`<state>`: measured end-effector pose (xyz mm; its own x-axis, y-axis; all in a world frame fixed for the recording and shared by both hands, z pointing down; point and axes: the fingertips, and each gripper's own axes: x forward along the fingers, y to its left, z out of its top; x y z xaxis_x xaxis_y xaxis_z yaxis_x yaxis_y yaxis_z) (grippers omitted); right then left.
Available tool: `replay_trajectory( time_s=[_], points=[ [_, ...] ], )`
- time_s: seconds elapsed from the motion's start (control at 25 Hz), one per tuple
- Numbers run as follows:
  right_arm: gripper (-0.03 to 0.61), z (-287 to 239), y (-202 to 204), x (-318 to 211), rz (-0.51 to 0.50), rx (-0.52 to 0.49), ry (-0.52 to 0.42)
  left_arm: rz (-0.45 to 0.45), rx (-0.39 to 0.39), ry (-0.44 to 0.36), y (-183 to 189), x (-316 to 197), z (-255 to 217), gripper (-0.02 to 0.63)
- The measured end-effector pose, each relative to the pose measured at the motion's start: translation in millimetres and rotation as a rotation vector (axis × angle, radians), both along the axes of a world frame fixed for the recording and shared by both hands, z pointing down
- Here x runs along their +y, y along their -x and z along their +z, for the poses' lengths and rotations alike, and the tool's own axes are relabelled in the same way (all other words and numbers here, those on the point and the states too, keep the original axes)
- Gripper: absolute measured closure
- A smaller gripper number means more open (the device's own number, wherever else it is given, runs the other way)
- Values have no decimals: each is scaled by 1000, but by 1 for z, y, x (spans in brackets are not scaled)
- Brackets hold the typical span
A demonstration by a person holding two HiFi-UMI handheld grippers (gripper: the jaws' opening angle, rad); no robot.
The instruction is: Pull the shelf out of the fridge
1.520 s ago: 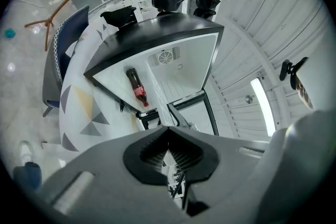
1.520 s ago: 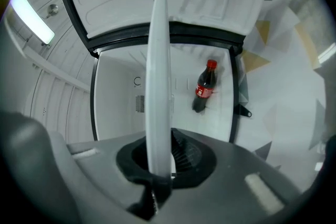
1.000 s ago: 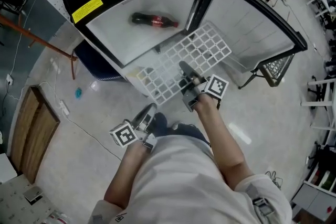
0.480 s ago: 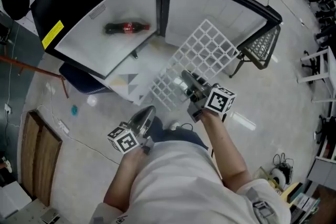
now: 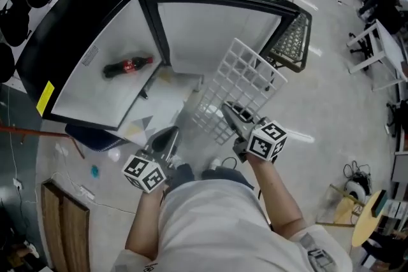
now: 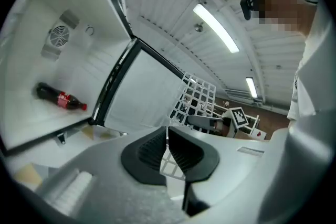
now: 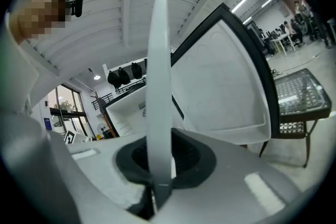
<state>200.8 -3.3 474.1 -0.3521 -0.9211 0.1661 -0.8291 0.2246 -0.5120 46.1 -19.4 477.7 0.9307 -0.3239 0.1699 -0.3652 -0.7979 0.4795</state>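
The white grid shelf [image 5: 245, 83] is clear of the open fridge [image 5: 83, 73] and hangs tilted over the floor in front of it. My right gripper [image 5: 231, 113] is shut on the shelf's near edge. In the right gripper view that edge runs as a white bar [image 7: 159, 71] up from between the pads of the right gripper [image 7: 160, 165]. My left gripper [image 5: 167, 137] hangs lower left, shut on nothing and apart from the shelf. In the left gripper view its pads [image 6: 167, 144] meet, with the shelf [image 6: 197, 97] beyond them. A cola bottle [image 5: 127, 65] lies inside the fridge.
The fridge door [image 5: 217, 28] stands open behind the shelf. A black wire-mesh stand [image 5: 292, 41] sits right of the door. A wooden panel [image 5: 64, 226] lies at the lower left, and cables trail on the floor. Desks and chairs line the far right.
The shelf has come away from the fridge opening and swung to the right, tilting more upright. The right gripper stayed shut on it. The left gripper drifted slightly left.
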Motion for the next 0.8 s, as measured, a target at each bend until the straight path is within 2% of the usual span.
replay_trajectory(
  time_s=[0.36, 0.52, 0.8],
  points=[
    [551, -45, -39, 30, 190, 176, -79, 195, -19, -220, -50, -22, -52, 601],
    [551, -63, -51, 43, 264, 182, -115, 263, 0, -268, -68, -23, -65, 601],
    [551, -77, -66, 66, 373, 269, -136, 341, 34, -314, -83, -21, -74, 601]
  ],
)
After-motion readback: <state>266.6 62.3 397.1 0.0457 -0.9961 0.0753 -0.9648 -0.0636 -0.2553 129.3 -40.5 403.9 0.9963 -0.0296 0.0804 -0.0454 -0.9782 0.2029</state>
